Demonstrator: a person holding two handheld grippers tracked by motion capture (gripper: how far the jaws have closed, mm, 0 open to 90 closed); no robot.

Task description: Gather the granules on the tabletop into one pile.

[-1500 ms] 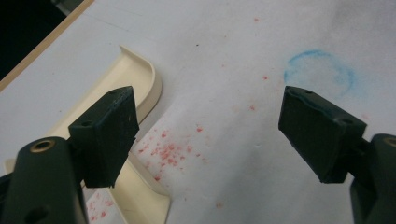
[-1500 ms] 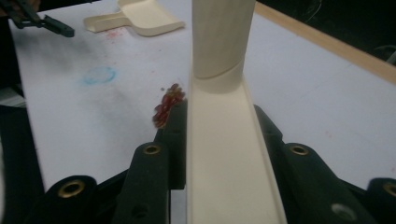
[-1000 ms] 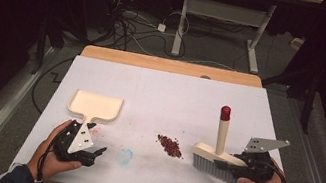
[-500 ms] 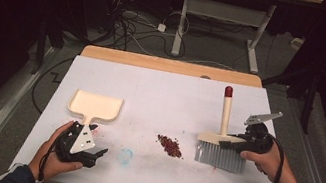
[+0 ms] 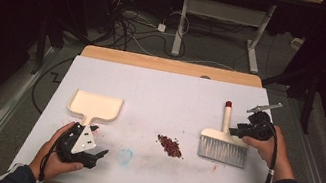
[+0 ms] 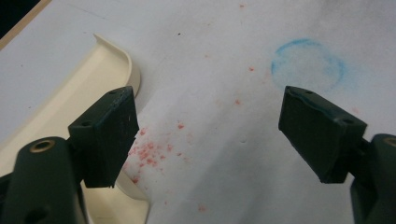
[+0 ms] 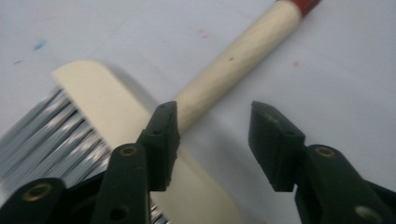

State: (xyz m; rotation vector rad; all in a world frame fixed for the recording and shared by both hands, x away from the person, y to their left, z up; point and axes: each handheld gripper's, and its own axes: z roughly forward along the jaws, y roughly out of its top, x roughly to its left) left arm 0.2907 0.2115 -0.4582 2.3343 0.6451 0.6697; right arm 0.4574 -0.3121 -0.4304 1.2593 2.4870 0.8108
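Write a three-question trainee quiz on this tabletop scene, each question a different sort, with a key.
1. True or false: the right gripper is shut on the brush.
2. Which thing lies nearest the left gripper?
A. the dustpan
B. the brush
C. the red crumbs
3. Fill in: the brush handle ends in a ___ tip.

Key:
1. False. In the right gripper view its jaws stand apart beside the handle, not closed on it.
2. A. The dustpan's handle lies just beyond the left gripper.
3. Red.
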